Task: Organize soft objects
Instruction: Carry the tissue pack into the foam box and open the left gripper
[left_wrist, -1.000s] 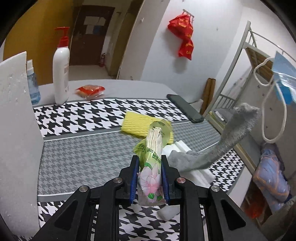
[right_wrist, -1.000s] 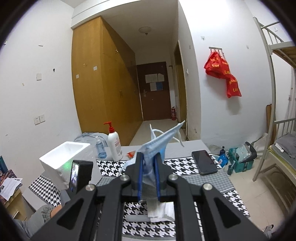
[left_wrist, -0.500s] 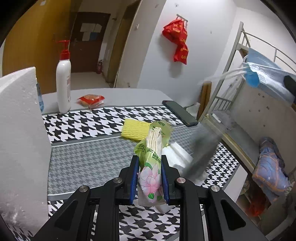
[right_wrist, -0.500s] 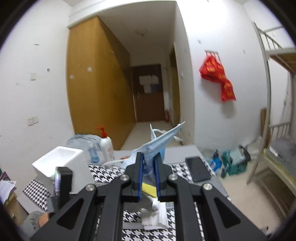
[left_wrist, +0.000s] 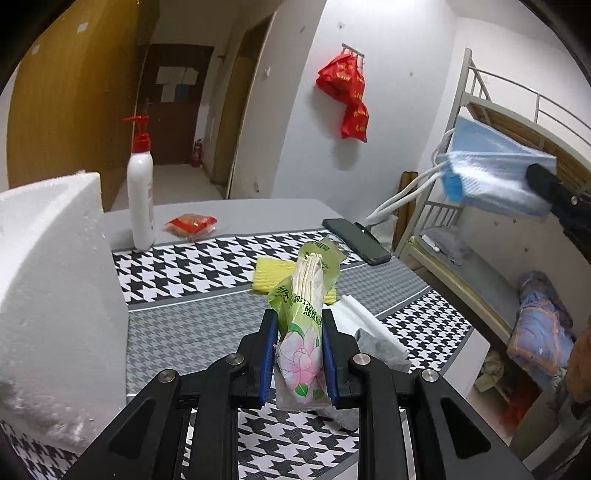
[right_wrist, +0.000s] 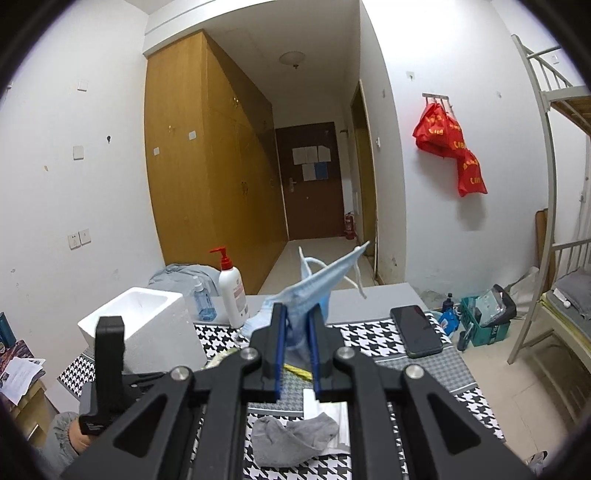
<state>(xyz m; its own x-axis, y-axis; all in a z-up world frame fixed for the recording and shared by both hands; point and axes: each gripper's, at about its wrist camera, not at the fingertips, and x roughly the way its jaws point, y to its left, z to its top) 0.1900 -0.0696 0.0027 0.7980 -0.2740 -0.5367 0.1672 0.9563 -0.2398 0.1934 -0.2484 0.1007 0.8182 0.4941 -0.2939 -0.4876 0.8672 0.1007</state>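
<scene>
My left gripper (left_wrist: 298, 326) is shut on a green tissue pack (left_wrist: 308, 280) with a pink flower print, held upright above the houndstooth table cloth (left_wrist: 192, 266). High at the right of the left wrist view is the blue face mask (left_wrist: 491, 177). My right gripper (right_wrist: 295, 314) is shut on this mask (right_wrist: 321, 275), whose white ear loops hang free. A grey sock (right_wrist: 291, 439) lies crumpled on a white pad near the table's front edge; in the left wrist view the sock (left_wrist: 380, 343) sits just right of my fingers. A yellow sponge (left_wrist: 267, 275) lies behind the pack.
An open white foam box (left_wrist: 48, 295) stands close on the left, also in the right wrist view (right_wrist: 144, 325). A pump bottle (left_wrist: 140, 199), a red packet (left_wrist: 190, 223) and a black phone (left_wrist: 356, 242) lie at the back. A bunk bed (left_wrist: 480, 280) borders the right.
The grey sock, which hung in the air at the right, has dropped onto the white pad. My left gripper has risen with the tissue pack. The right gripper keeps the mask.
</scene>
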